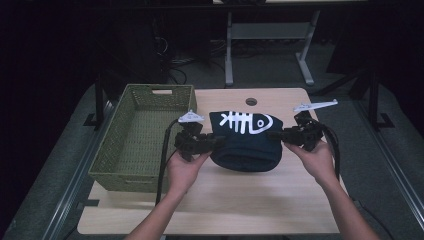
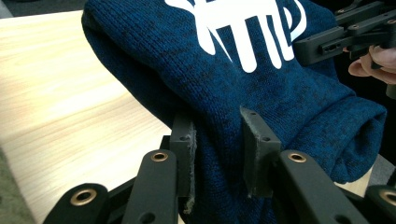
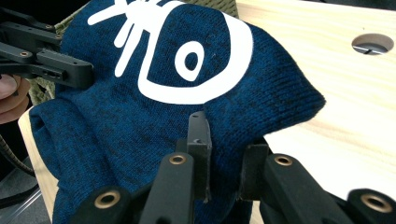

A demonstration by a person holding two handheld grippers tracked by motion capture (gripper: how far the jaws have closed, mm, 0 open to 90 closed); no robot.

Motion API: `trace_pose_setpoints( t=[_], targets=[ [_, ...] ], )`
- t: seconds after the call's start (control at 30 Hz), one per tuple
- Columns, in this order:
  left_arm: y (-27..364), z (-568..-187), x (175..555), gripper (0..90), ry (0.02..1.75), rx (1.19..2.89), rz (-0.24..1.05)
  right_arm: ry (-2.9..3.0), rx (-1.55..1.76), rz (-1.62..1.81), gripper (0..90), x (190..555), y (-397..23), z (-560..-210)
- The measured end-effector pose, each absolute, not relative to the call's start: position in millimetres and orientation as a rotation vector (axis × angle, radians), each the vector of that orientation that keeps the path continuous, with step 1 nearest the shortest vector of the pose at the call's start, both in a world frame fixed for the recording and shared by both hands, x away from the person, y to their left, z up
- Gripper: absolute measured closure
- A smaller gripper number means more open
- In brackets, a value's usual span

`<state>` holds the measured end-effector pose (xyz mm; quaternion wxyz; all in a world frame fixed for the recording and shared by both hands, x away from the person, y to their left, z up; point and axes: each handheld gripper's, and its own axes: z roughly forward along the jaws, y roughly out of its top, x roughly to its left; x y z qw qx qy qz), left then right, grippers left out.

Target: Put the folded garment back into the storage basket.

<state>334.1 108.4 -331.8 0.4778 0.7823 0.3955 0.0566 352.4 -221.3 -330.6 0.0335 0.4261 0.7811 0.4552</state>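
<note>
dark blue knit sweater (image 1: pixel 245 142) with white fish-skeleton print, folded into a bundle, mid tabletop (image 1: pixel 210 210), just right of green woven basket (image 1: pixel 117 165). pinched at both ends: left gripper (image 1: pixel 216 141) on left edge, right gripper (image 1: pixel 276 134) on right edge. probably gripped at opposite sides so bundle keeps its fold and stays level for a lift or shift, likely toward basket just beside it; basket looks empty inside, open top facing up. bundle seems touching or barely off tabletop, cannot tell which from high view.

left gripper view: fingers (image 2: pixel 256 140) clamped on a thick fold of knit, fabric bulging between pads; far off, right gripper's black arm at sweater's other side with a bit of hand. right gripper view: fingers (image 3: pixel 200 140) closed on thinner edge of fabric near fish head's eye print; round cable hole (image 3: pixel 371 43) in tabletop behind, left gripper far off at upper left.

high view gives layout: basket position, both hands, cables trailing, grey plates atop grippers. gripper views give grip depth and fold thickness, hidden from above by gripper bodies.
</note>
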Motion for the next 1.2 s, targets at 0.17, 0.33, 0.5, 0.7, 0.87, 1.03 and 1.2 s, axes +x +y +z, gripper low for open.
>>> trace_pose_setpoints(
  t=[0.17, 0.33, 0.5, 0.7, 0.87, 1.03, 1.2],
  targets=[
    [119, -323, 334, 68.8, 0.964, 1.907, 0.151, 2.403, 1.3, 1.4, 78.5, 355, -209, -320],
    [130, -317, 334, 68.8, 0.971, 1.906, 0.158, 2.413, 1.287, 1.403, 78.5, 358, -199, -314],
    [142, -312, 335, 68.8, 0.983, 1.9, 0.163, 2.414, 1.263, 1.408, 78.5, 361, -187, -307],
    [157, -307, 336, 68.8, 0.997, 1.89, 0.169, 2.429, 1.245, 1.405, 78.3, 366, -171, -300],
    [170, -305, 336, 68.8, 1.017, 1.892, 0.187, 2.446, 1.229, 1.403, 78.3, 370, -157, -298],
    [183, -302, 337, 68.7, 1.034, 1.888, 0.192, 2.463, 1.213, 1.402, 78.2, 374, -144, -296],
    [196, -299, 336, 68.7, 1.049, 1.88, 0.206, 2.481, 1.201, 1.4, 78.2, 379, -129, -291]
  ],
)
